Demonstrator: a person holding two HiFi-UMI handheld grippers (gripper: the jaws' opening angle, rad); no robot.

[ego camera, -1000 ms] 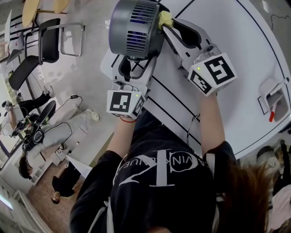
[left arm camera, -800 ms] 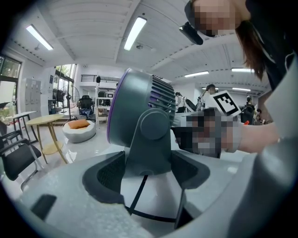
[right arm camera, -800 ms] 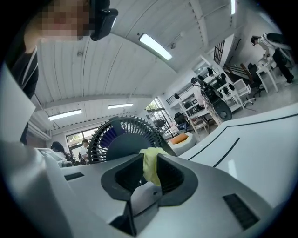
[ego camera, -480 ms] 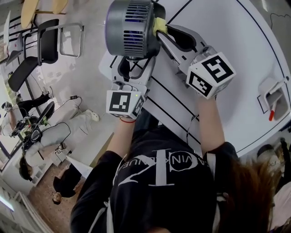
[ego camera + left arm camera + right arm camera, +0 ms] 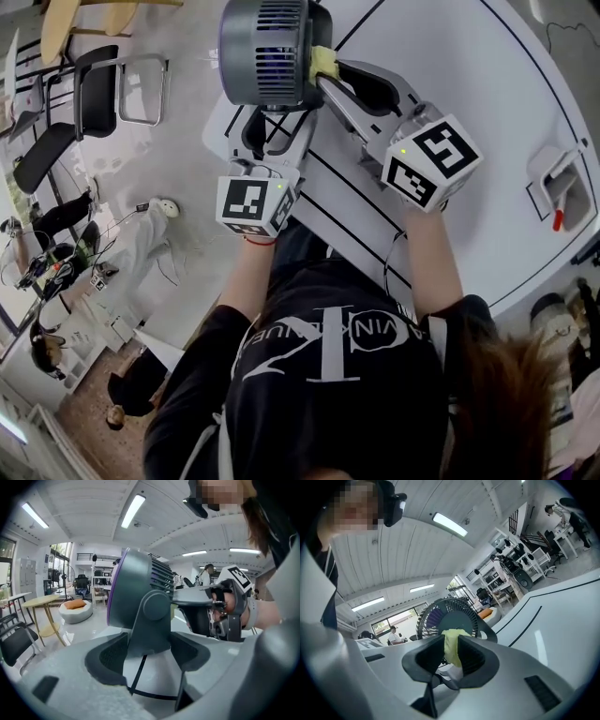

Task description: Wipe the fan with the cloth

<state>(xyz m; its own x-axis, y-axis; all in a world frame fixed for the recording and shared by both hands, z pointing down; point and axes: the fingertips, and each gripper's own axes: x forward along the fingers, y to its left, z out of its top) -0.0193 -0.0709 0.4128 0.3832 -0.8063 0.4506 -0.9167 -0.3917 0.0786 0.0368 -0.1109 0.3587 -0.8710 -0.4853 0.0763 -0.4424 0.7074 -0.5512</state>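
Note:
A dark grey fan with purple blades stands at the white table's near-left corner. My left gripper reaches under the fan head. In the left gripper view the fan's stand fills the gap between the pads, and the jaws have just been closing on it. My right gripper is shut on a folded yellow cloth and holds it against the fan's right side. In the right gripper view the cloth sticks up between the pads, in front of the fan's grille.
Black lines cross the table. A small white holder with a red item sits near its right edge. Left of the table the floor drops away, with a black chair, cables and seated people there.
My right gripper has slid the cloth a little leftward and toward me along the fan's side. The left gripper has stayed under the fan head.

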